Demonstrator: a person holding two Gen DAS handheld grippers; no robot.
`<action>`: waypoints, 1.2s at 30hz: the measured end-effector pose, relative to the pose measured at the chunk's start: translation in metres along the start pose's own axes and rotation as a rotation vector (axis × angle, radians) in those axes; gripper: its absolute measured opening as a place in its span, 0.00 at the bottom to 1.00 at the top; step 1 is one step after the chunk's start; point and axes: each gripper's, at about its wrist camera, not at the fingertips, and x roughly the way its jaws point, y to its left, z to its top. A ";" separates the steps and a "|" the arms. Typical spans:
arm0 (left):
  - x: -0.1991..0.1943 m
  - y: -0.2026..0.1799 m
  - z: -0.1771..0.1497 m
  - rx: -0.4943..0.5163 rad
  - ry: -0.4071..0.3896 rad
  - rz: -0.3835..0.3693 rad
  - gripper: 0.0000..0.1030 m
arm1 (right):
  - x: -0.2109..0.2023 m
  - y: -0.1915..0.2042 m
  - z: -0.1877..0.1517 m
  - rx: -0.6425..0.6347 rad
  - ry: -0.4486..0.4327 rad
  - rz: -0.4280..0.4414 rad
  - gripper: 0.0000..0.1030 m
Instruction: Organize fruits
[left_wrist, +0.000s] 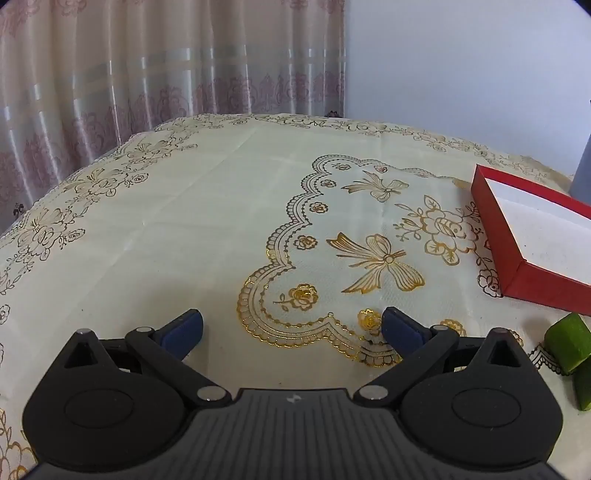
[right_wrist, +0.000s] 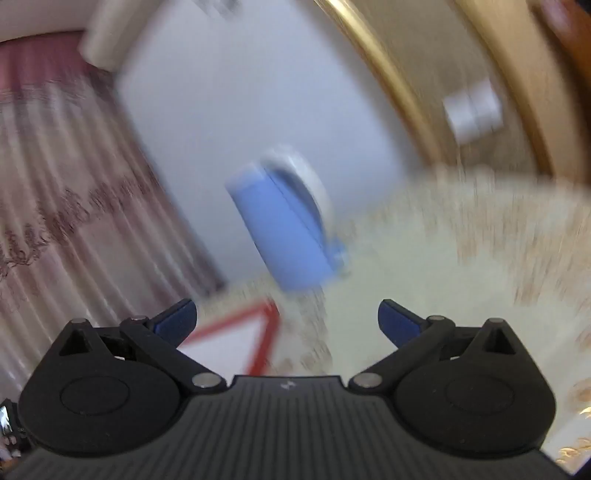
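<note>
Right wrist view motion-blurred; red box (left_wrist: 532, 236), green fruit (left_wrist: 567, 343) cut off.

Pink patterned curtain (left_wrist: 129, 74) beside pale wall (left_wrist: 461, 66), behind cream gold-flowered tablecloth (left_wrist: 184, 229)

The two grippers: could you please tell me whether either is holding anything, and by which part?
Nothing is held. The left gripper and the right gripper are both open, with nothing between their fingers.

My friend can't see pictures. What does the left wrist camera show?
The left gripper hangs open and empty over a cream tablecloth printed with gold flowers and bows. A shallow red box with a white inside sits at the right edge, with green fruit pieces just in front of it.
</note>
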 end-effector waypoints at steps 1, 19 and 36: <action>0.002 0.006 -0.003 0.000 0.002 -0.014 1.00 | -0.021 0.018 -0.002 -0.075 -0.105 -0.024 1.00; 0.013 0.013 -0.017 -0.006 0.014 -0.047 1.00 | -0.046 0.076 -0.064 -0.045 0.063 0.169 1.00; 0.014 0.013 -0.017 -0.006 0.015 -0.048 1.00 | -0.045 0.129 -0.114 -0.392 0.233 0.075 1.00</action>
